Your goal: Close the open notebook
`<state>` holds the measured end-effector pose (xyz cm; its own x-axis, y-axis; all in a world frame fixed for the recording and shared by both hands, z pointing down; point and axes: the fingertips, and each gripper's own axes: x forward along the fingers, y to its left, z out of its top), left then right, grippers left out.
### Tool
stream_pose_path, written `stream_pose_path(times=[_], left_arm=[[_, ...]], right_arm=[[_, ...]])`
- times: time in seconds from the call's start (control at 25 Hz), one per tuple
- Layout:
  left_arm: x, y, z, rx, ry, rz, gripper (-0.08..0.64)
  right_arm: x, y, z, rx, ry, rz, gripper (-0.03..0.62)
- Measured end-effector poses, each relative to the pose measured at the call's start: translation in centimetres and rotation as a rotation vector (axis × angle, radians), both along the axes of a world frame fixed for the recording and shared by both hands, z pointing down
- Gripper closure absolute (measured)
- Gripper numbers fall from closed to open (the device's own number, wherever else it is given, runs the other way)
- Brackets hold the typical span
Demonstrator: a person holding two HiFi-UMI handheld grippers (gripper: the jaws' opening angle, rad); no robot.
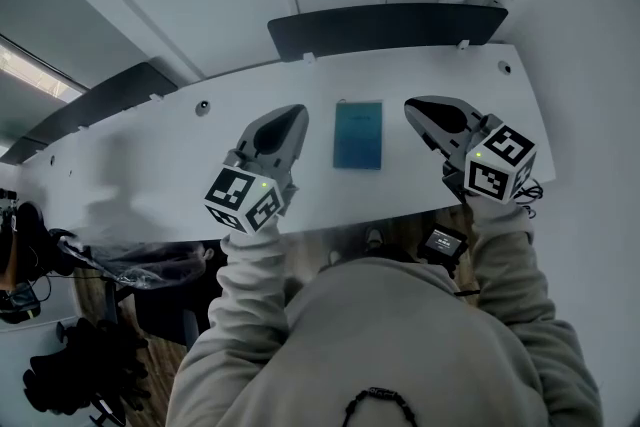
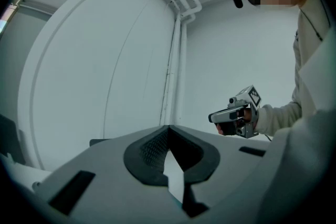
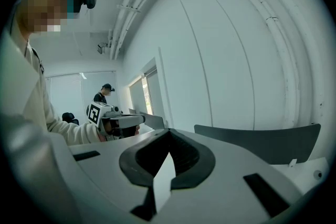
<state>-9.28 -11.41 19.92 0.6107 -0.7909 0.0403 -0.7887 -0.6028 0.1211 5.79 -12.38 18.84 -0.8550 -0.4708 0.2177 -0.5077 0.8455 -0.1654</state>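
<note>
One notebook (image 1: 358,135) (closed) lies on the table (image 1: 400,80).

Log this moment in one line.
teal rectangular notebook: closed, flat on white table | left gripper: shut, empty | right gripper: shut, empty

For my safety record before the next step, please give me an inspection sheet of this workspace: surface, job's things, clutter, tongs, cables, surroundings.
Surface: white table, mostly bare.
Job's things: teal notebook, lying flat with its cover shut, between the two tongs and touched by neither.
Clutter: nothing seen on the table.
Tongs: left tongs shut and empty; right tongs shut and empty.
Cables: thin dark cable beside the right tongs' marker cube.
Surroundings: dark panel behind the table; white wall; another person standing far off; dark bags on the floor at the left.
</note>
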Motion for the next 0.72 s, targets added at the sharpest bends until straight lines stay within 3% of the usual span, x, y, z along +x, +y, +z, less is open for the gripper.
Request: stream_pose_path(times=[0.32,0.52,0.72], left_arm=[[2.6,-1.4,0.2,-0.006,-0.032,-0.012,0.565],[5.1,-2.9,3.2,-0.082,-0.049,-0.013,0.565],[5.4,-3.4,2.9,-0.069,-0.083,-0.035,0.565]], right_arm=[[1.8,-0.9,-0.4,0.007,-0.021,-0.028,0.575],[2.9,-2.4,0.6,-0.019,-0.047,-0.065,0.575],[4.2,-3.9,2.3,-0.057,-0.053,-0.065,0.575]])
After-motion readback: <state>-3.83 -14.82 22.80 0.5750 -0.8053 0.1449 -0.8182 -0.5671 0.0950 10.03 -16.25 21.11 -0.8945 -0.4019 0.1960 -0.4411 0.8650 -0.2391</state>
